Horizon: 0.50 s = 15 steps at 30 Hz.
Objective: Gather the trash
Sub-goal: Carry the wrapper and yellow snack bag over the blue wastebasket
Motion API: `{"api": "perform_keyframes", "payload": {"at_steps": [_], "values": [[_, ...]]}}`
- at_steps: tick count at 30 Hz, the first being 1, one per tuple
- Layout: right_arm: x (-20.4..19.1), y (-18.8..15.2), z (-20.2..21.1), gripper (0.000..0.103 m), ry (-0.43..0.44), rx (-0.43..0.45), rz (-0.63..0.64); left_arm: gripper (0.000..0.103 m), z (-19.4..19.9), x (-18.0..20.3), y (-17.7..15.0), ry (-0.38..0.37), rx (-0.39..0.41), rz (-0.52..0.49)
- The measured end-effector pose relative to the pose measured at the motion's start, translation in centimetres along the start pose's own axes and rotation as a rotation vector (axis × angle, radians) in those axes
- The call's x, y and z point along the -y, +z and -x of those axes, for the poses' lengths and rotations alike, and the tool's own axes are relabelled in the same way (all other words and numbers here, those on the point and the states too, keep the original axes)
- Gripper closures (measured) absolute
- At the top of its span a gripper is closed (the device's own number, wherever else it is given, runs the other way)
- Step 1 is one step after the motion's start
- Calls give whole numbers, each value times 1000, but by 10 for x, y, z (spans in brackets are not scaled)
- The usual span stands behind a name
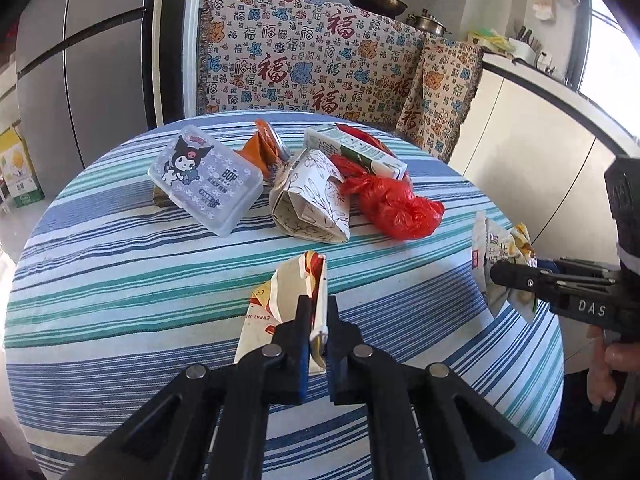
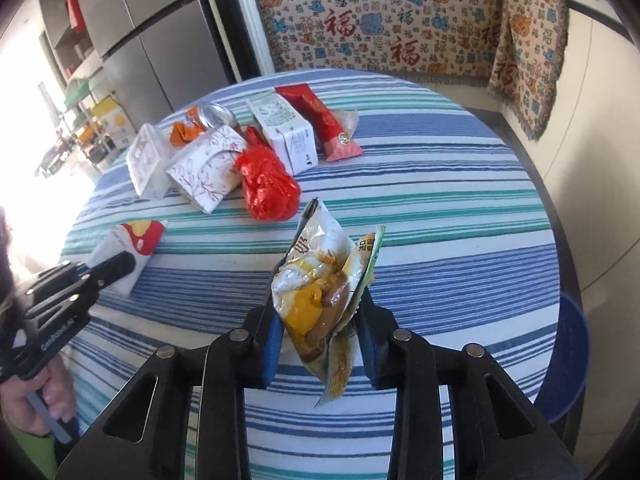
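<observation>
My left gripper (image 1: 319, 336) is shut on a flattened red and white paper carton (image 1: 288, 300) at the near side of the striped round table (image 1: 120, 280); the carton also shows in the right wrist view (image 2: 128, 244). My right gripper (image 2: 320, 320) is shut on a crumpled snack wrapper (image 2: 324, 280) and holds it above the table's right side; the wrapper also shows in the left wrist view (image 1: 500, 252). More trash lies at the far side: a red plastic bag (image 1: 392, 204), a folded patterned paper box (image 1: 312, 196), a milk carton (image 1: 356, 152) and a red packet (image 2: 320, 120).
A clear plastic box with a cartoon lid (image 1: 204, 180) and an orange wrapper with a can (image 1: 264, 144) lie at the far left of the pile. A bench with a patterned cloth (image 1: 312, 60) stands behind the table. A blue bin rim (image 2: 572, 360) shows beside the table at right.
</observation>
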State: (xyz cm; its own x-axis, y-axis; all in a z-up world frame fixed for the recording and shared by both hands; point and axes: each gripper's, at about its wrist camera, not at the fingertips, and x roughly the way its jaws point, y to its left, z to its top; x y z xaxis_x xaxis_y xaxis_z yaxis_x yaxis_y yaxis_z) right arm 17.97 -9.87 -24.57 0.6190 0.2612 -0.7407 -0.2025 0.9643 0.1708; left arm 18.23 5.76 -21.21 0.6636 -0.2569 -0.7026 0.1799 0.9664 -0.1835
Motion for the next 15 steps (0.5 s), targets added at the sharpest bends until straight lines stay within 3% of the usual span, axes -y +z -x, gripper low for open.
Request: {"api": "perform_keyframes", "payload": {"at_steps": [4,15], "values": [[8,-5,14,75,48,21,-29,97,6,1,2,-37,20,33],[27,-18,19,75,80,18,-50,98,6,35,2,-75,34,-25]]}}
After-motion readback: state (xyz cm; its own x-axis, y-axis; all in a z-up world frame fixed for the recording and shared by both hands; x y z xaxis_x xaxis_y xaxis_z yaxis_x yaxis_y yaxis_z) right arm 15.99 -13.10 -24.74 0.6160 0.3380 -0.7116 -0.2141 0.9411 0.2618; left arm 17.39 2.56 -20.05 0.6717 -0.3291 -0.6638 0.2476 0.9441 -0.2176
